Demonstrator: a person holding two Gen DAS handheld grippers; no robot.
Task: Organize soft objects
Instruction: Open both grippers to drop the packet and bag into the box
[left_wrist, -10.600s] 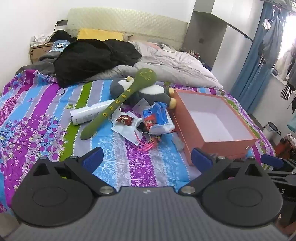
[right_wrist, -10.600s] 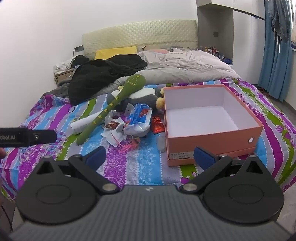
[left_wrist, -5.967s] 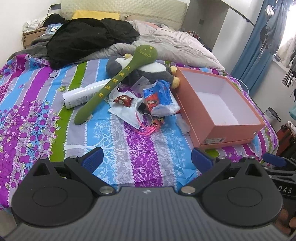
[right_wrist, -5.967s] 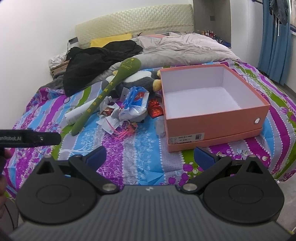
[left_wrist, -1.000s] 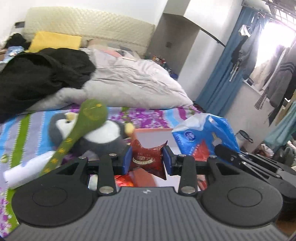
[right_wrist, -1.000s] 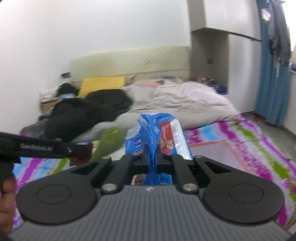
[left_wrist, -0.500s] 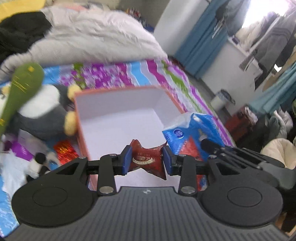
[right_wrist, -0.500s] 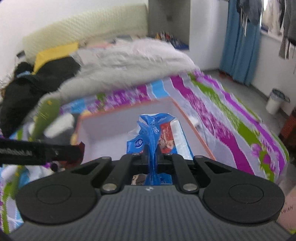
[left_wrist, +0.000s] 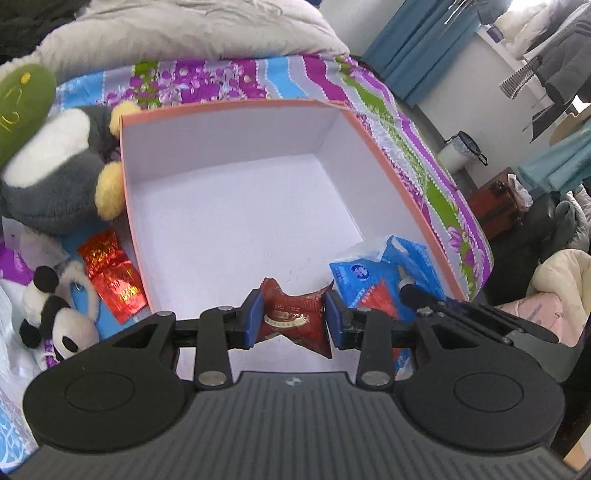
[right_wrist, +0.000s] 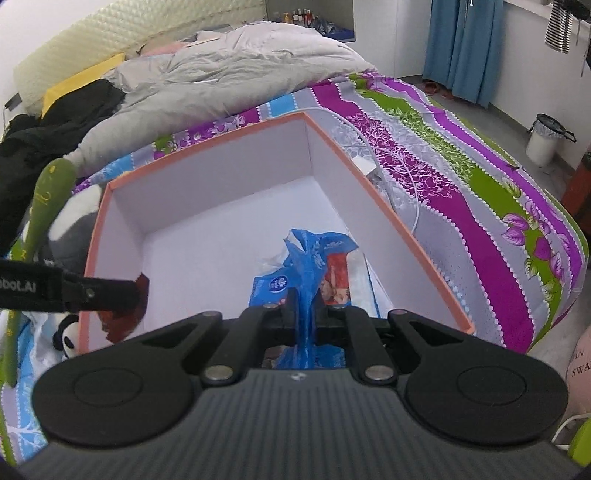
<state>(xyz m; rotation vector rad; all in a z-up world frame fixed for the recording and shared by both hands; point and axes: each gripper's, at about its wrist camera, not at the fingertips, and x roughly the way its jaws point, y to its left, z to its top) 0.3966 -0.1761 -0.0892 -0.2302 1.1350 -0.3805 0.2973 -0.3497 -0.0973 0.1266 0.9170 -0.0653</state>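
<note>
Both grippers are hanging over the open box (left_wrist: 236, 155) on the bed (right_wrist: 461, 177) right now. The left gripper (left_wrist: 293, 319) is pinching a small red snack packet (left_wrist: 295, 314) between its blue pads, squeezed in at the waist, just above the near edge of the white box floor. The right gripper (right_wrist: 306, 314) is almost fully pressed together on a fold of a blue plastic bag (right_wrist: 314, 258), and the bag's far end sits down in the near right corner of the box, can't tell if it's actually touching the bottom. From the left wrist view you can see the same blue bag off to the right of the red packet. Outside the box on its left side: a grey and white penguin plush (left_wrist: 55, 173) right up against the wall, a long green plush (left_wrist: 22, 103) lying over it, a little panda toy (left_wrist: 55, 317), and a shiny red wrapper (left_wrist: 114, 269) on the bedspread beside the box
</note>
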